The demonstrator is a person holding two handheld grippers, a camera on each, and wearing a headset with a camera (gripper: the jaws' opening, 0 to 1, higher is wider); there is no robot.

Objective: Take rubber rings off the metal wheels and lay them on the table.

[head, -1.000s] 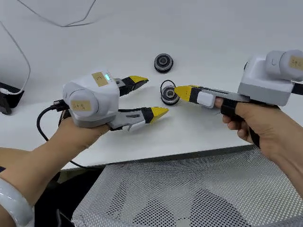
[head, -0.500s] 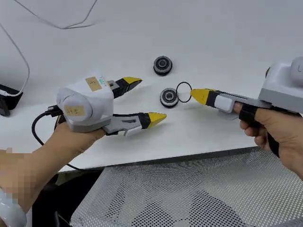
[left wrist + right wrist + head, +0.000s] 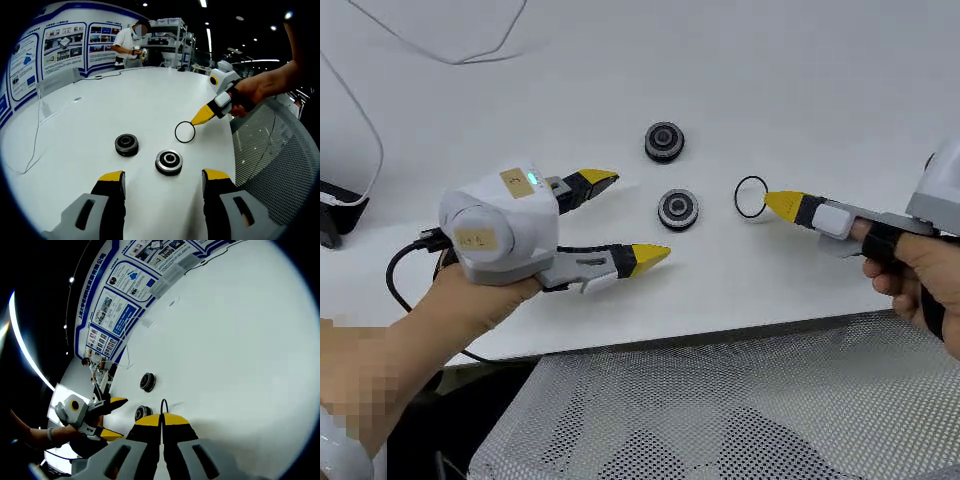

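Right gripper (image 3: pixel 772 204) is clamped on the rubber ring (image 3: pixel 751 197), apart from the near wheel (image 3: pixel 677 209). I see left gripper (image 3: pixel 638 214) jaws spread, holding nothing, beside that wheel.

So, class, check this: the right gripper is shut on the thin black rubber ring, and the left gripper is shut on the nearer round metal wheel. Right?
No: the left gripper is open and holds nothing; the nearer round metal wheel lies free ahead of its spread jaws, as the head view shows. The right gripper is shut on the thin black rubber ring.
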